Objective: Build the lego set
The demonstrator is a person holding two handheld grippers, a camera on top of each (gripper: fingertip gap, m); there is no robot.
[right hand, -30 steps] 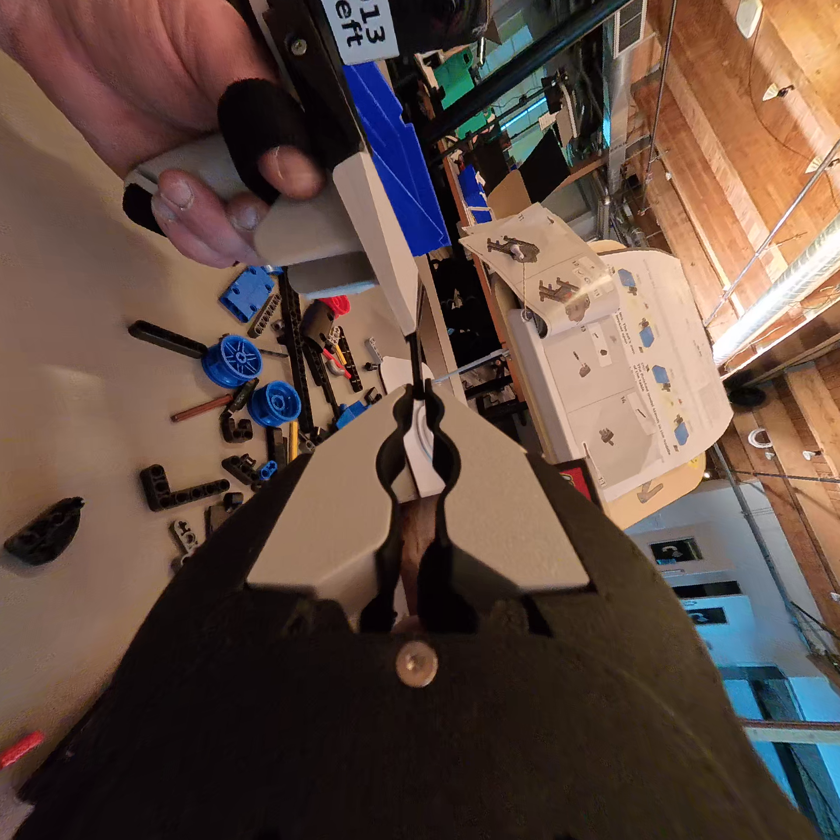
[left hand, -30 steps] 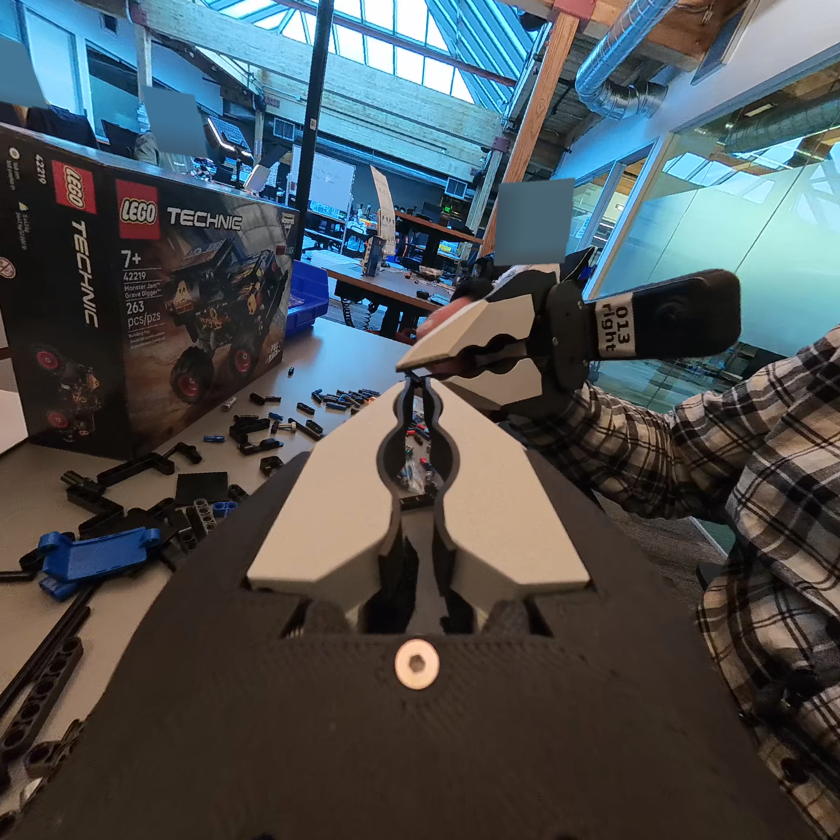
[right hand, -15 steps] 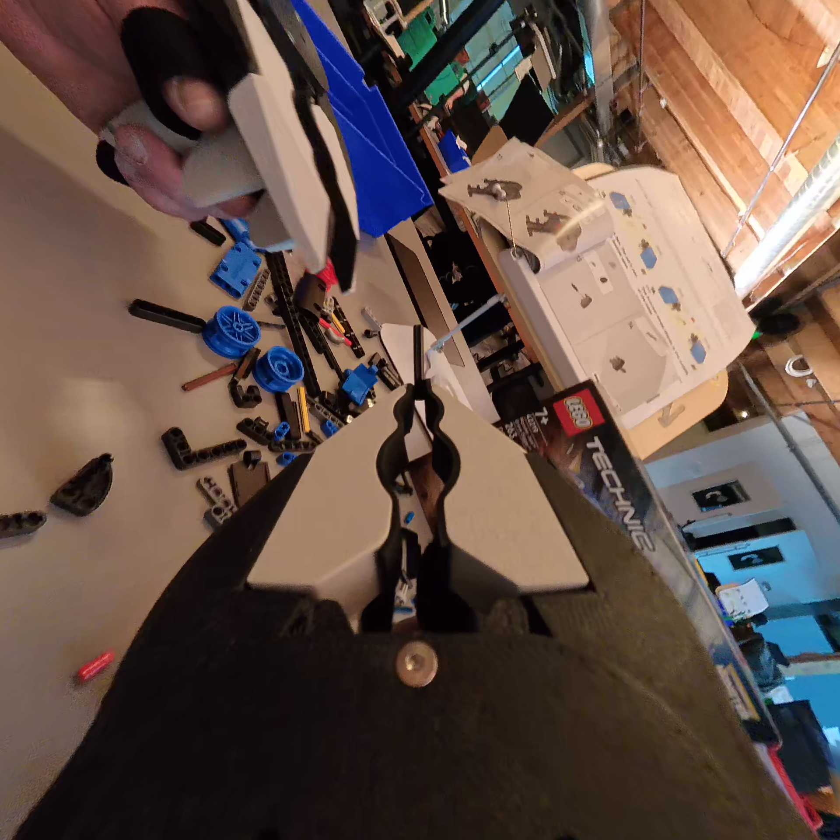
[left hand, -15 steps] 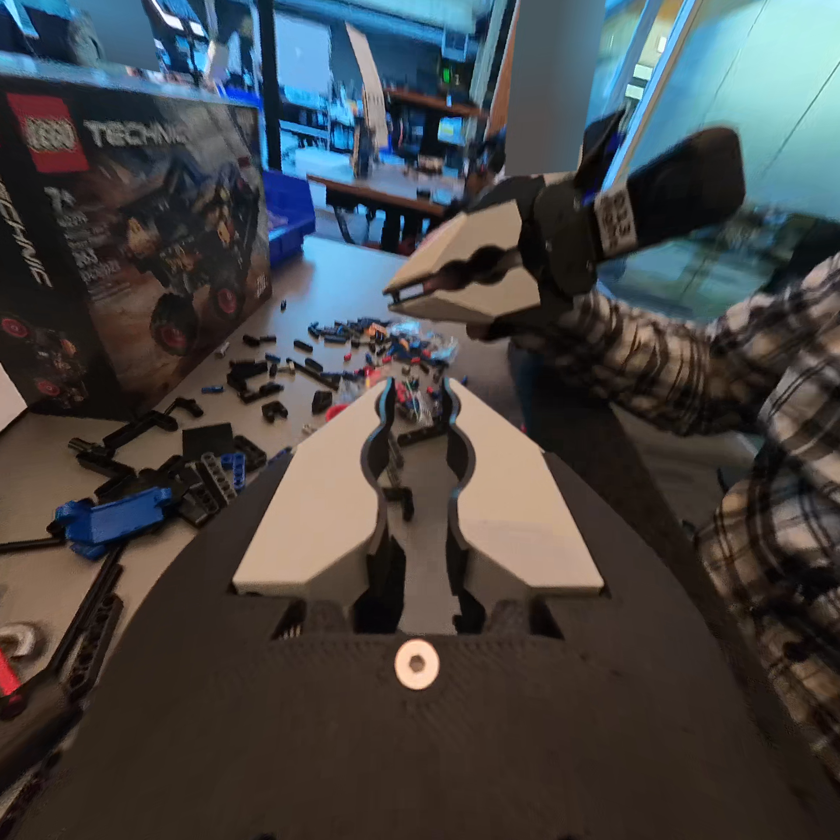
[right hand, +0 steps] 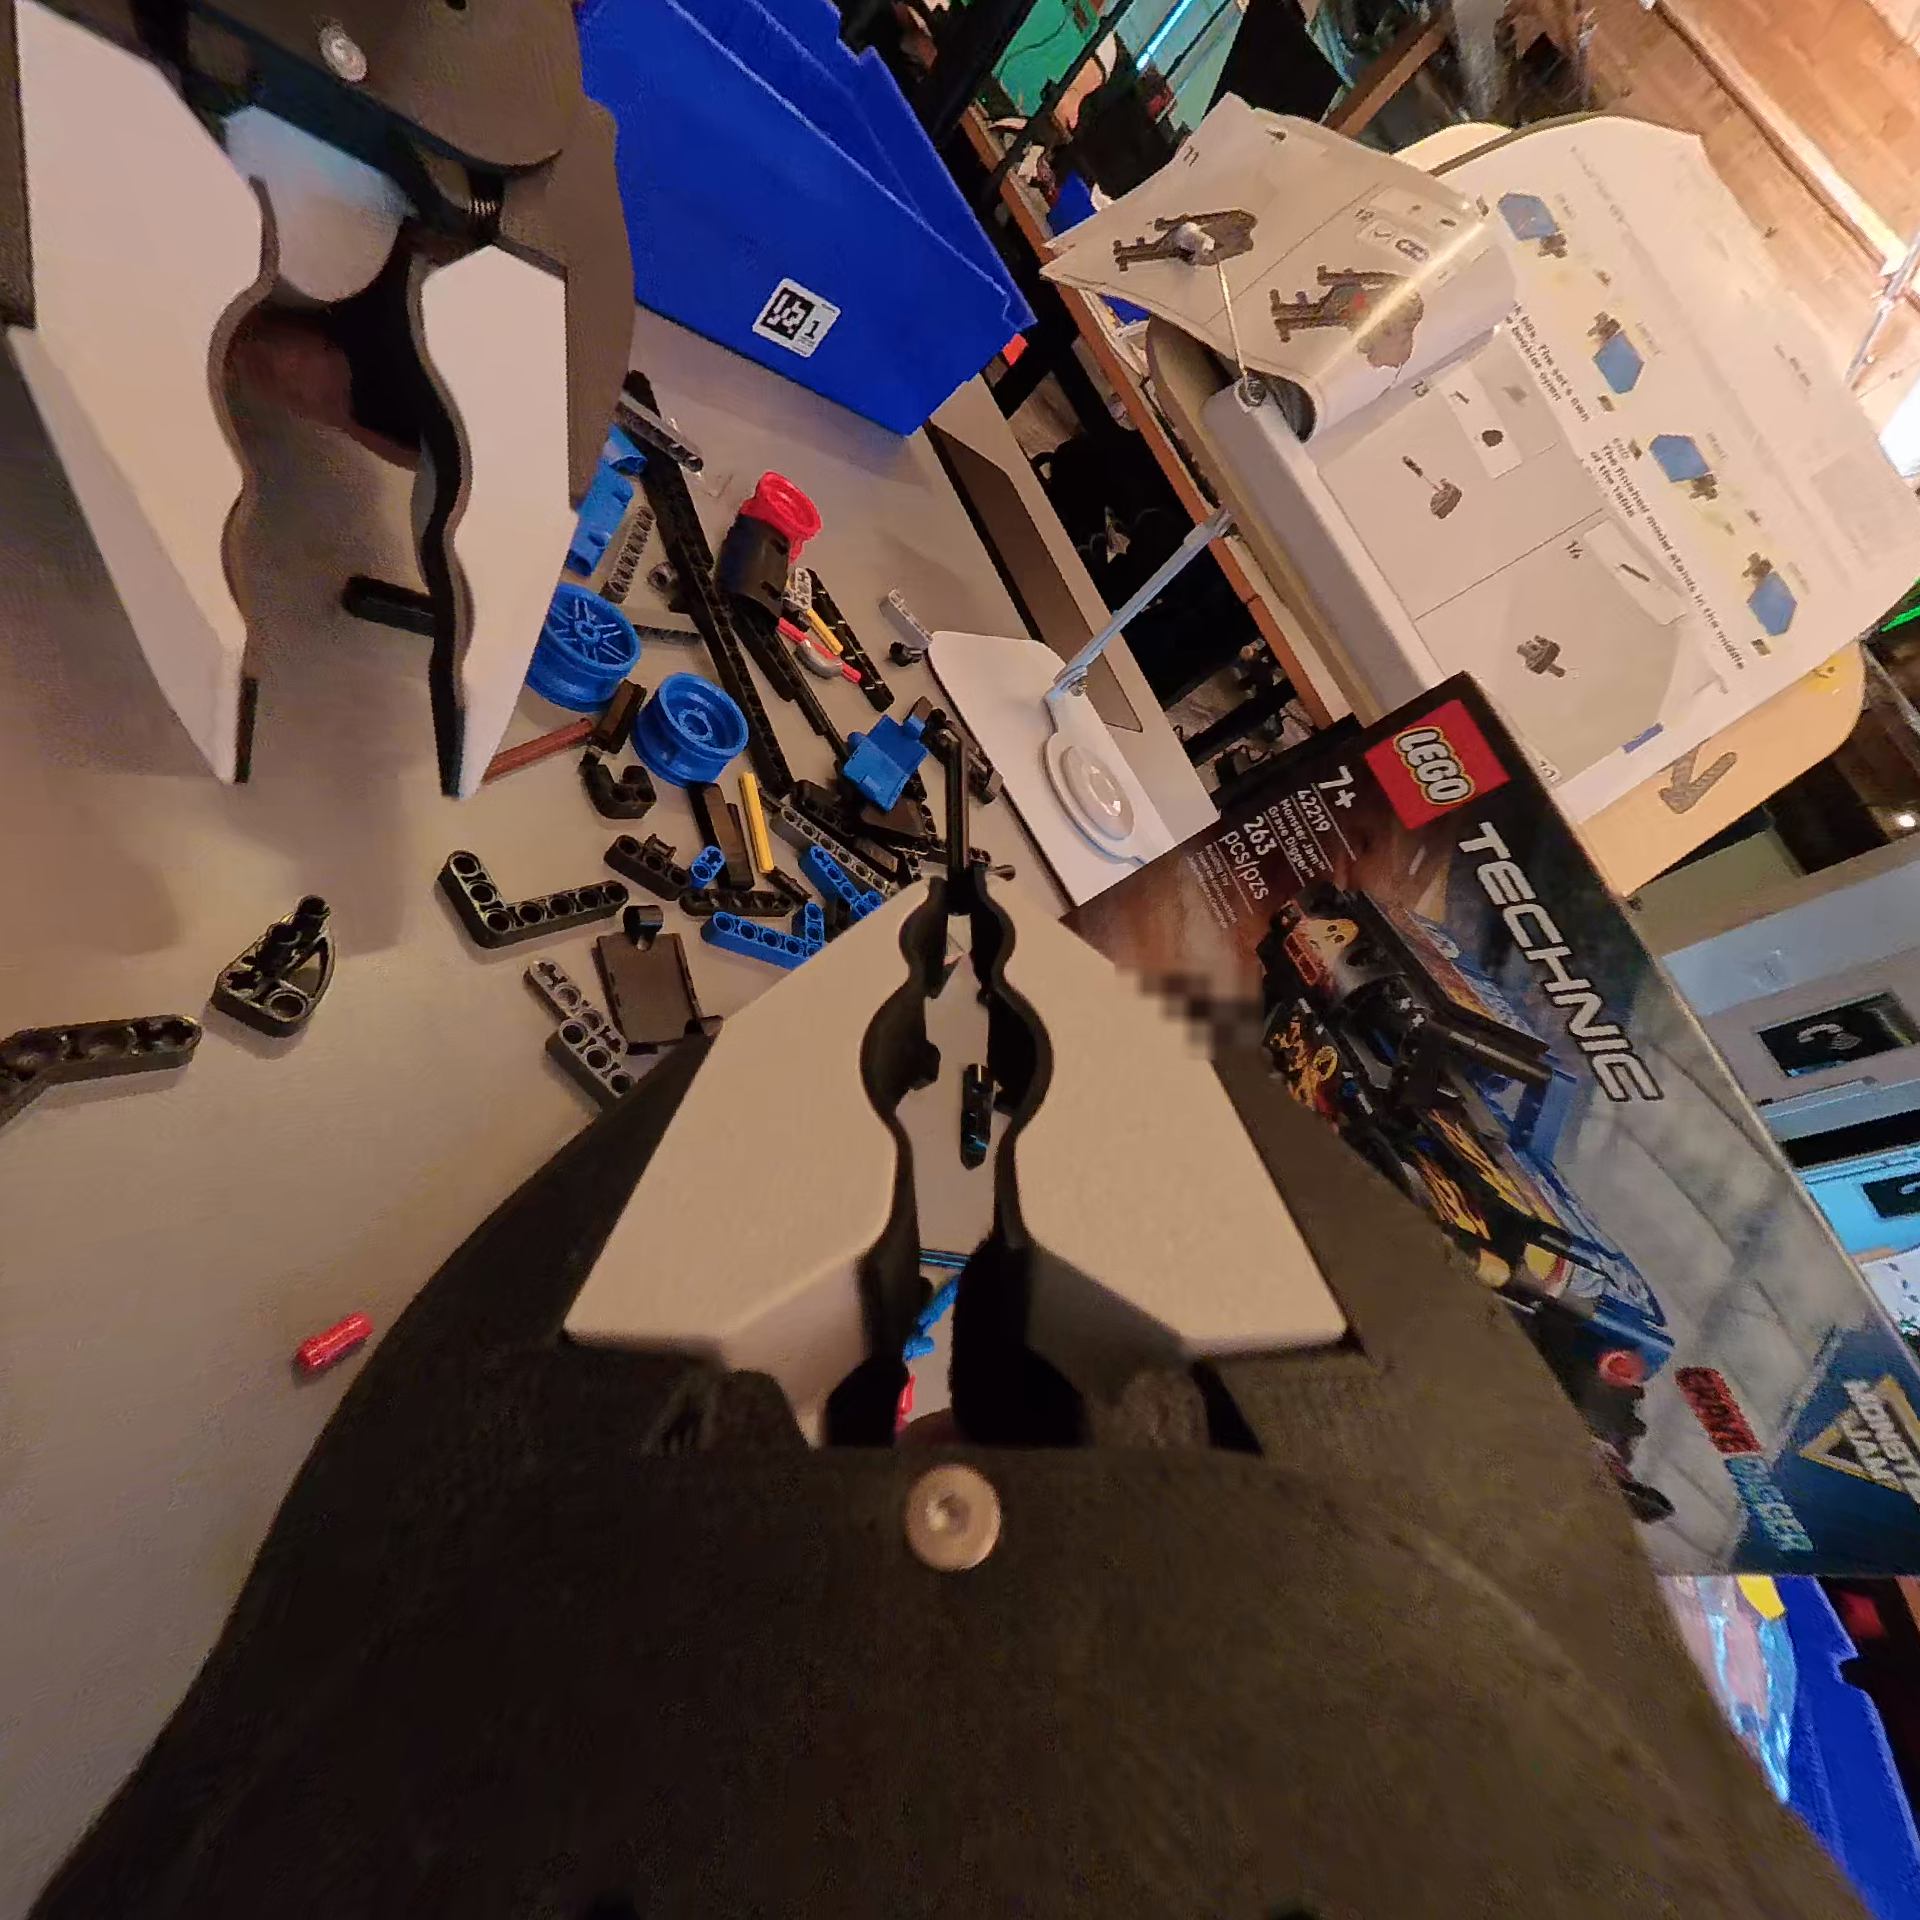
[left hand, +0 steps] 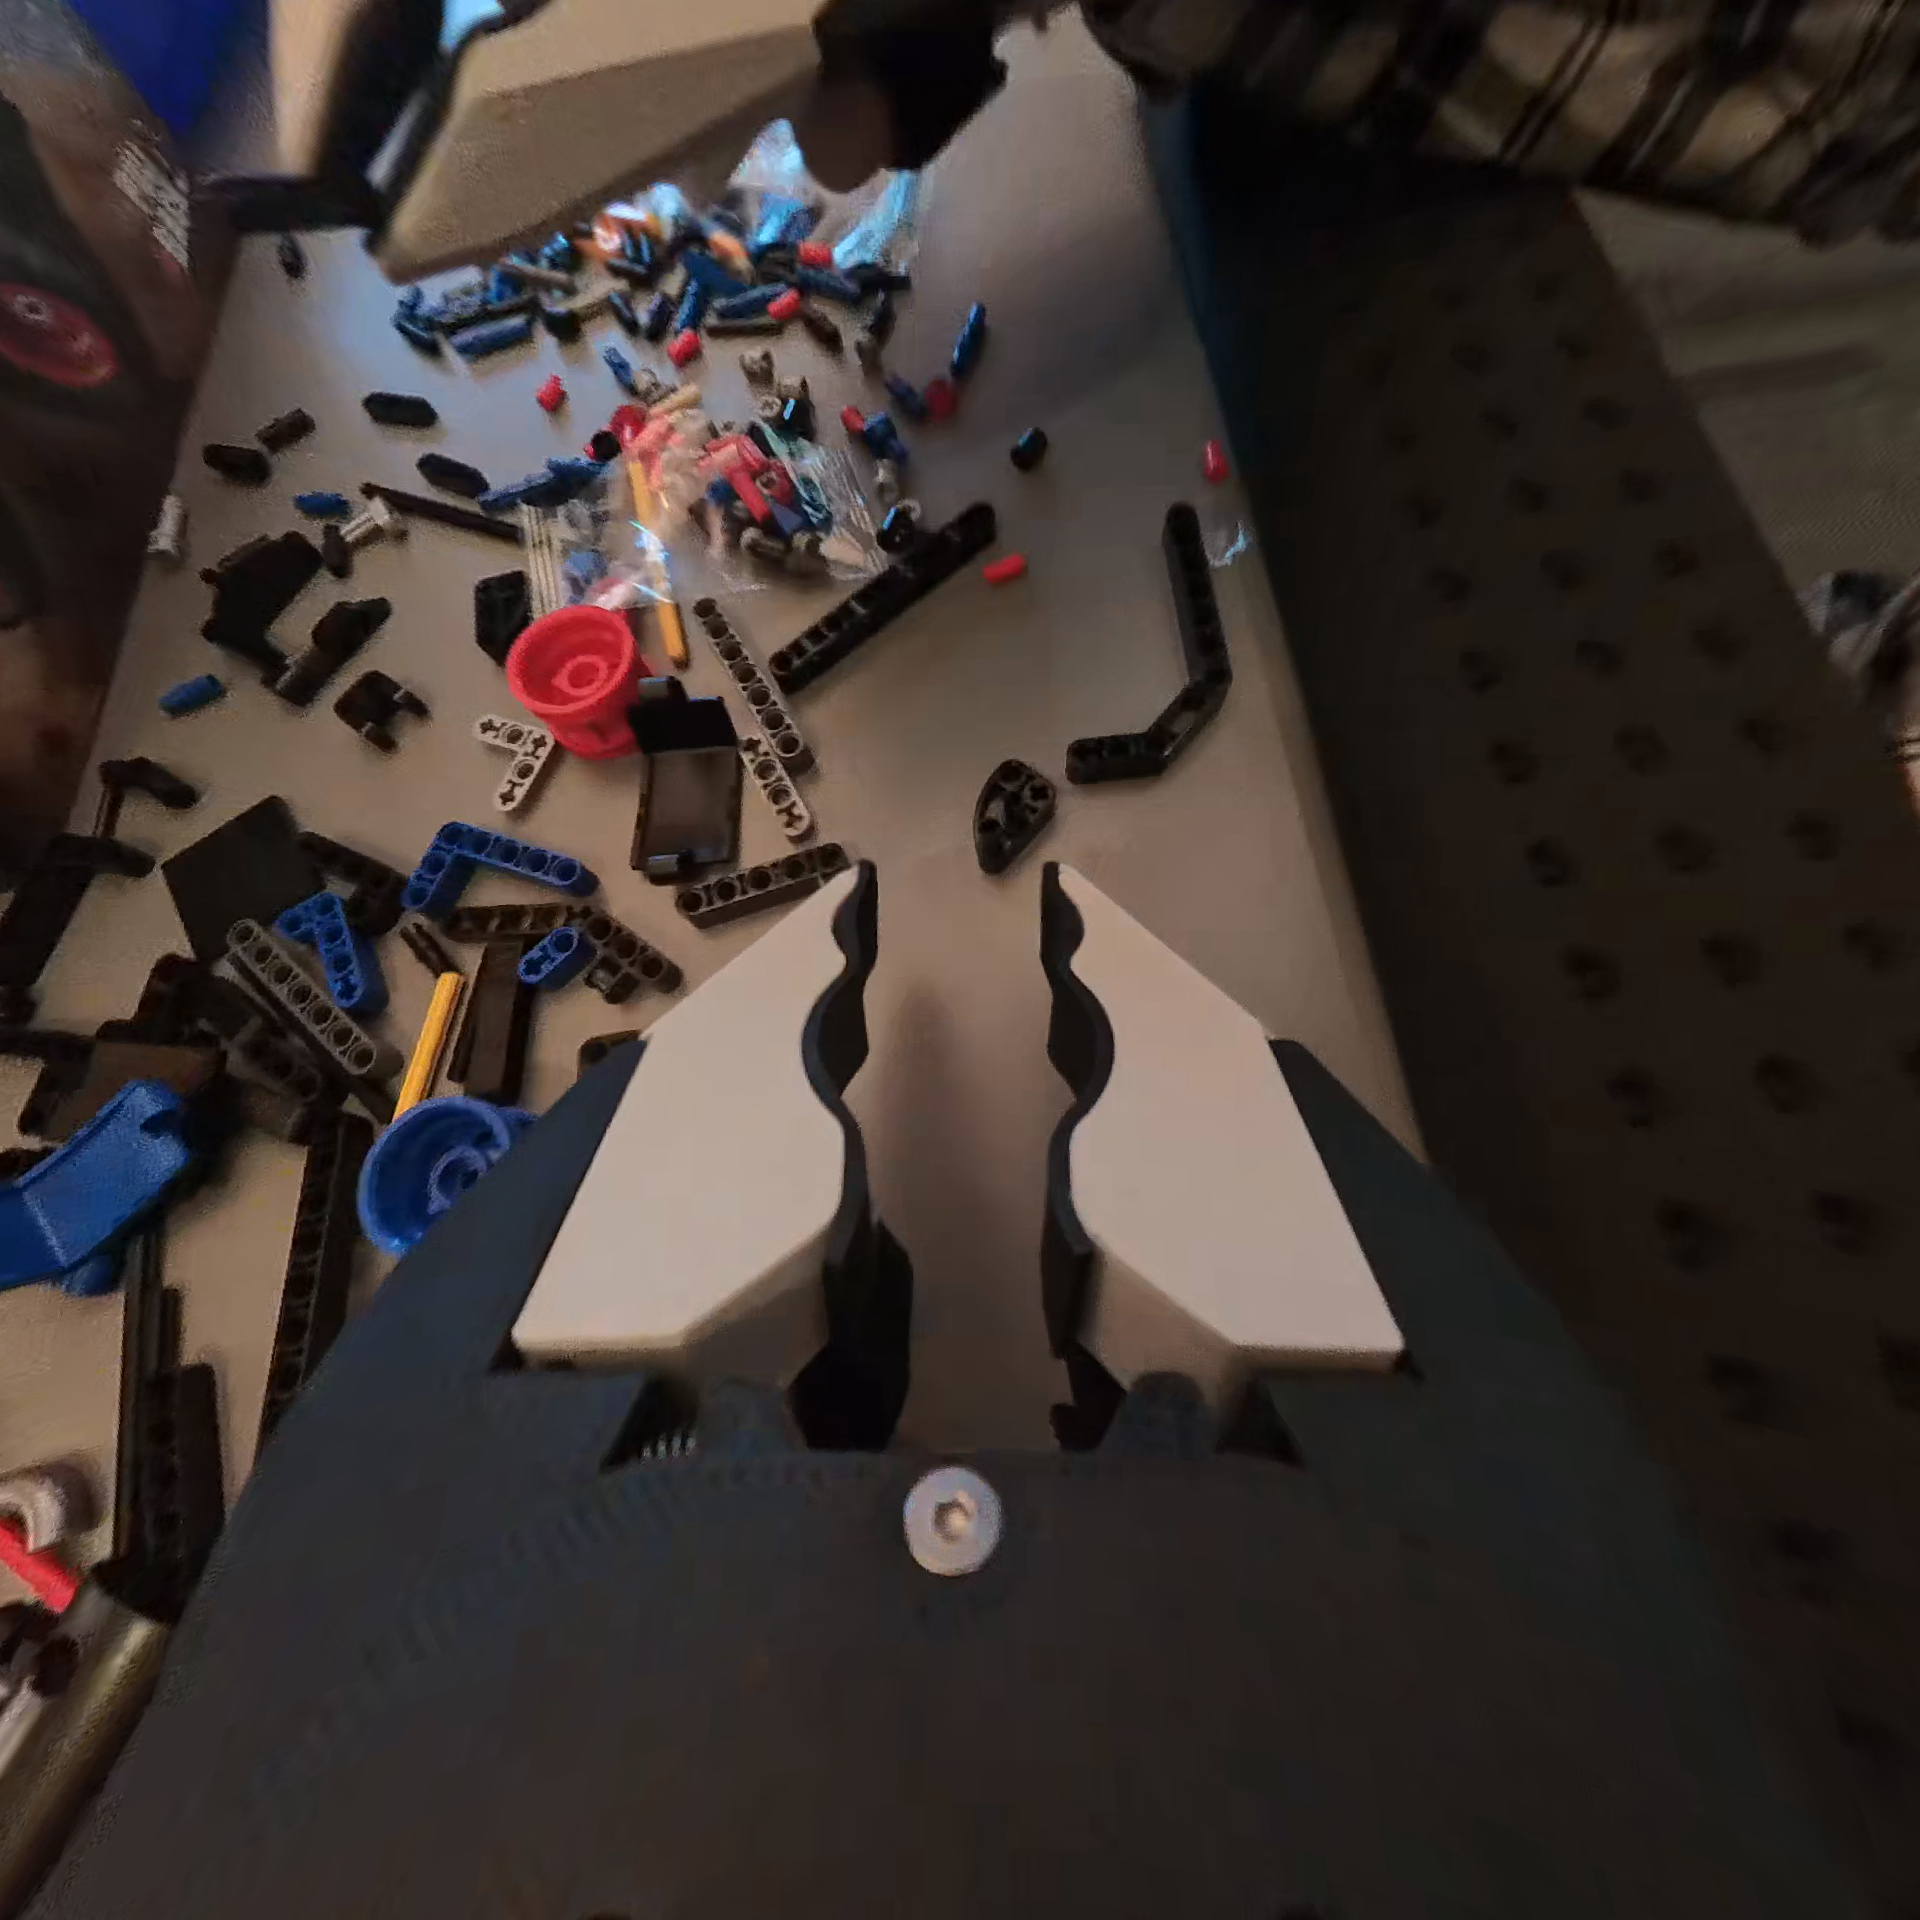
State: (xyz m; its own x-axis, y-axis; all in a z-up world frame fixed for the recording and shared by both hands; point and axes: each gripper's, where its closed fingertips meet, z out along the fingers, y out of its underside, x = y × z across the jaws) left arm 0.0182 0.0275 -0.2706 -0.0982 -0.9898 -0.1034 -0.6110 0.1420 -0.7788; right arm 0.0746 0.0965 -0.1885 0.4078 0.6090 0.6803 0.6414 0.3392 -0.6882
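Observation:
My left gripper (left hand: 956, 883) is open and empty, tipped down over the grey table (left hand: 1039, 644), just short of a small black triangular piece (left hand: 1013, 810). It also shows in the right wrist view (right hand: 348, 774), at the upper left. My right gripper (right hand: 961, 899) is shut on a thin black rod piece (right hand: 956, 800) that sticks out past its tips. In the left wrist view the right gripper (left hand: 395, 208) is at the top, blurred. Loose Lego parts lie around: a red hub (left hand: 577, 675), blue hubs (right hand: 587, 644), a bent black beam (left hand: 1184, 665).
The Lego box (right hand: 1507, 1039) stands at the right, with the instruction booklet (right hand: 1455, 364) on a stand behind it and a blue bin (right hand: 769, 208) at the back. A clear bag of small parts (left hand: 769, 499) lies mid-table. Dark dotted fabric (left hand: 1558, 727) lies beyond the table's edge. Tip to tip, the grippers are about 12 centimeters apart. The right tips stand about 9 centimeters off the red hub (left hand: 577, 675).
My left gripper has opened, let go at the right gripper's tip and swung down towards the table. My right gripper has stayed shut on the black rod piece and turned towards the box.

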